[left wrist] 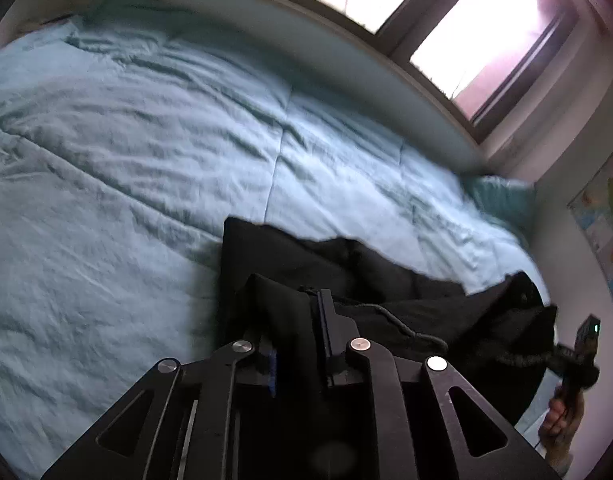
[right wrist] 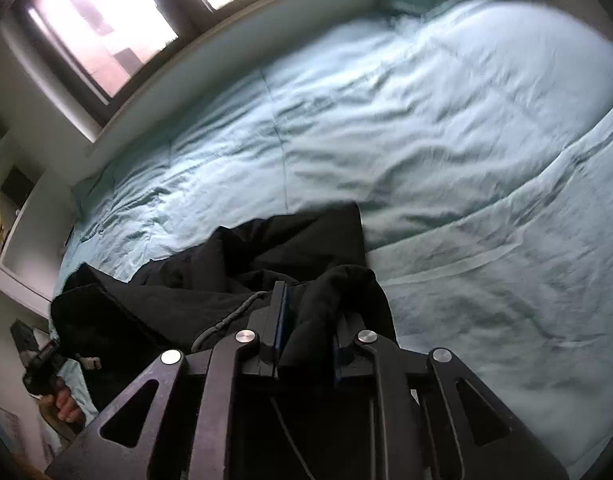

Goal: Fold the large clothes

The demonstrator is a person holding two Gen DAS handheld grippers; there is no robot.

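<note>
A black garment point(left wrist: 386, 276) with a drawstring cord point(left wrist: 406, 324) hangs bunched over the near side of a light-blue duvet point(left wrist: 146, 140). My left gripper point(left wrist: 294, 300) is shut on one fold of it, and cloth fills the gap between its fingers. In the right wrist view the same garment point(right wrist: 226, 264) sags toward the left, and my right gripper point(right wrist: 310, 292) is shut on a thick bunch of it. Each view catches the other gripper at its edge: the right gripper point(left wrist: 578, 356) and the left gripper point(right wrist: 38, 364), each held in a hand.
The duvet point(right wrist: 426, 120) covers a wide bed that runs to a wall under a bright window point(left wrist: 466, 20). A teal pillow point(left wrist: 502, 196) lies at the bed's head. A coloured map point(left wrist: 606, 220) hangs on the side wall.
</note>
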